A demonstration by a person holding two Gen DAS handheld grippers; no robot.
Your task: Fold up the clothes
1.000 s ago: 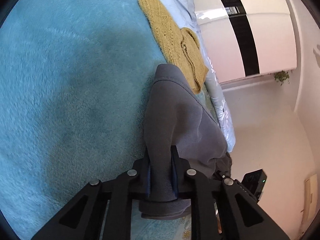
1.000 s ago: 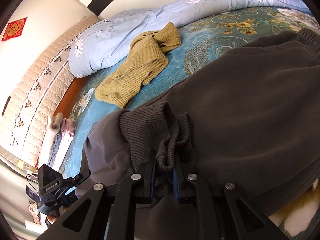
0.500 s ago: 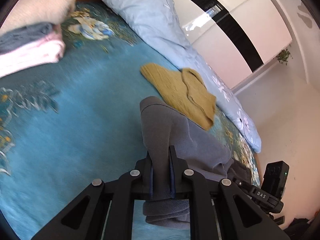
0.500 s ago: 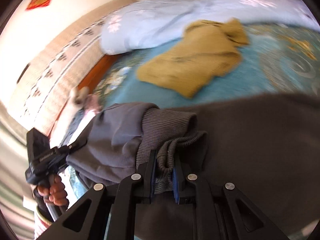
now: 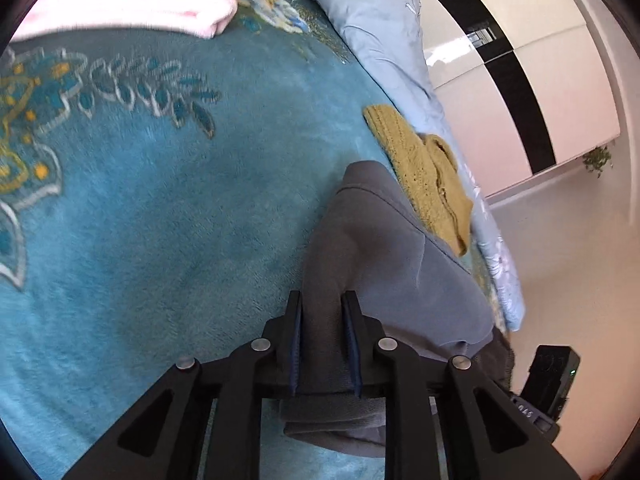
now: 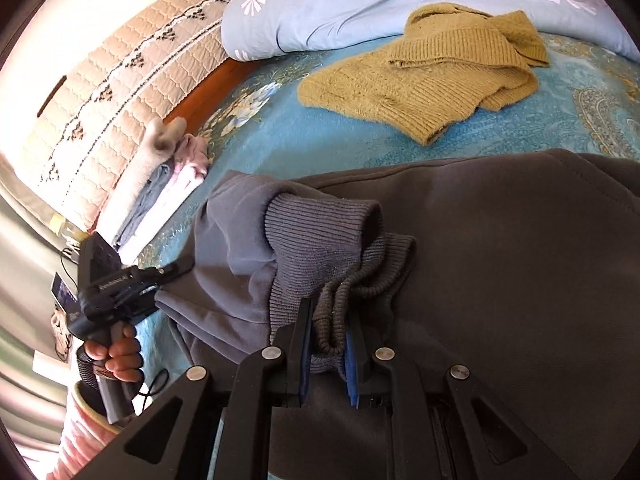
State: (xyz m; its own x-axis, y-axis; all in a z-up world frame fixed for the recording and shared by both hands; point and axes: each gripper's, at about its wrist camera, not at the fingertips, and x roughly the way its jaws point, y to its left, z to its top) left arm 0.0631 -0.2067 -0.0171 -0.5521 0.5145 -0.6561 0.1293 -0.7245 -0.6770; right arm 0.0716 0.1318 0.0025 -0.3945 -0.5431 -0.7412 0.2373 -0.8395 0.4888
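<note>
Item one: our left gripper (image 5: 323,312), jaws closed tight on a fold of the dark grey fleece sweatshirt (image 5: 384,264); the cloth runs forward from between the jaws and drapes off to their right. From the right wrist view we see this same gripper (image 6: 176,268) off to the left of our right jaws, held by a hand (image 6: 118,356) with a pink sleeve below it.

Item two: our right gripper (image 6: 328,320), jaws pinched on the bunched ribbed cuff (image 6: 320,240) of the same sweatshirt (image 6: 520,280), whose body spreads wide to the right of the jaws and beneath them.

Item three: a teal plush bed blanket with a floral border (image 5: 160,220), lying ahead and left of our left jaws, under the sweatshirt.

Item four: a mustard-yellow knitted sweater (image 6: 432,76), crumpled (not folded), well ahead of our right jaws, past the sweatshirt's far edge.

Item five: a pale blue flowered quilt (image 6: 340,12), bunched beyond the sweater.

Item six: a stack of folded pink, white and grey garments (image 6: 160,196), ahead and left of our right jaws, beside a quilted beige headboard (image 6: 100,92).
</note>
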